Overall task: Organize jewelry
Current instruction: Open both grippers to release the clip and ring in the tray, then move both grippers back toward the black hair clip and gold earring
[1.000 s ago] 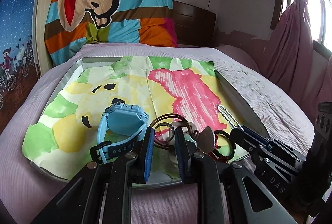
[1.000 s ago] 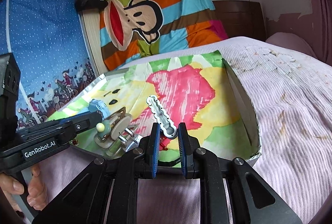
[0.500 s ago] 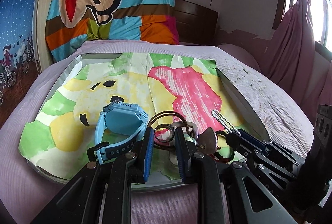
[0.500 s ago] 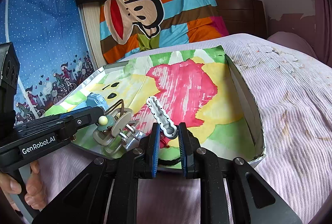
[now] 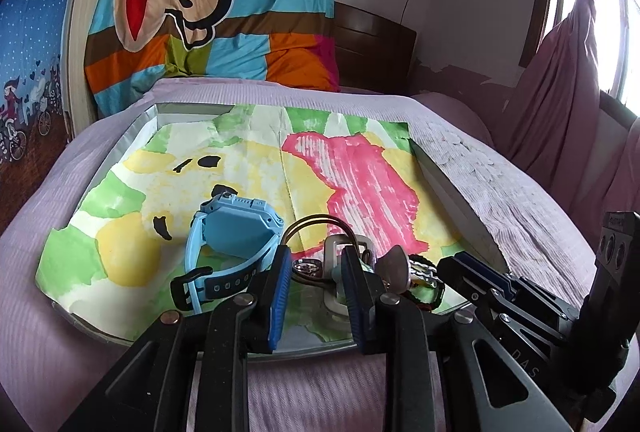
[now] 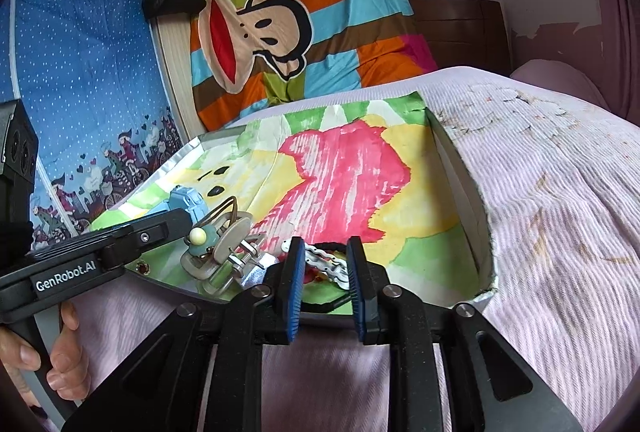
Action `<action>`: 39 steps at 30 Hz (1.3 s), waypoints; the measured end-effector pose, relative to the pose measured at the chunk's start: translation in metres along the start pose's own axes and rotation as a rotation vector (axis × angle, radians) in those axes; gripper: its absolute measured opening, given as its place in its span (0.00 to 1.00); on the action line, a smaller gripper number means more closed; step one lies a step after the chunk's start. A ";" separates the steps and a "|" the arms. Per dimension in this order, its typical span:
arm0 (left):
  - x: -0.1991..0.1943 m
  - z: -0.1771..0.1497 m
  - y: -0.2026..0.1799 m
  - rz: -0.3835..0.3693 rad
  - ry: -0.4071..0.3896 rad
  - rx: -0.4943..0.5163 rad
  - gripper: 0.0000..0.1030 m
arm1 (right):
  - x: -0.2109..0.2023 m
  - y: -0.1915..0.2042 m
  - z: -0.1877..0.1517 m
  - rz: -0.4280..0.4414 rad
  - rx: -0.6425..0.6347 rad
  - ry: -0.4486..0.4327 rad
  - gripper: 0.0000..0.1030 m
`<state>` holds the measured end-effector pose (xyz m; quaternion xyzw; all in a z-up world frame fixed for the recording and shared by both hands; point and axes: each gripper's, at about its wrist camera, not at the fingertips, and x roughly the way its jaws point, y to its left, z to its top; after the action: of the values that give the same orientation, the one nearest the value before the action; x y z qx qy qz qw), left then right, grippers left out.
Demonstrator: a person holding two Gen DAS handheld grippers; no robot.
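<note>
Two claws hover at the tray's (image 5: pixel 140 124) near edge on the bed, both part open, gripping nothing. Right claw (image 6: pixel 323 272) straddles a silver link bracelet (image 6: pixel 326 264): light, limp, slippery; best pinched across its middle. Left claw (image 5: pixel 314 272) faces tangled rings (image 5: pixel 306 266) and clips. Blue watch (image 5: pixel 236 232) lies just left, stiff-cased with a soft strap. Clutter crowds every grasp.
</note>
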<state>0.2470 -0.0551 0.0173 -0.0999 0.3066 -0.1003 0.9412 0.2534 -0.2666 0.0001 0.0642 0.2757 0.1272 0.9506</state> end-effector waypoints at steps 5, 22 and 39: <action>-0.019 -0.004 0.001 -0.024 -0.055 -0.009 0.47 | -0.027 -0.005 0.000 -0.001 0.008 -0.096 0.40; -0.104 -0.028 0.018 0.044 -0.271 -0.026 1.00 | -0.126 0.013 -0.009 -0.001 0.002 -0.343 0.91; -0.142 -0.069 0.040 0.124 -0.252 0.095 1.00 | -0.154 0.050 -0.041 0.013 -0.141 -0.250 0.98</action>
<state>0.0986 0.0098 0.0321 -0.0477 0.1867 -0.0431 0.9803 0.0951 -0.2588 0.0538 0.0145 0.1450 0.1435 0.9789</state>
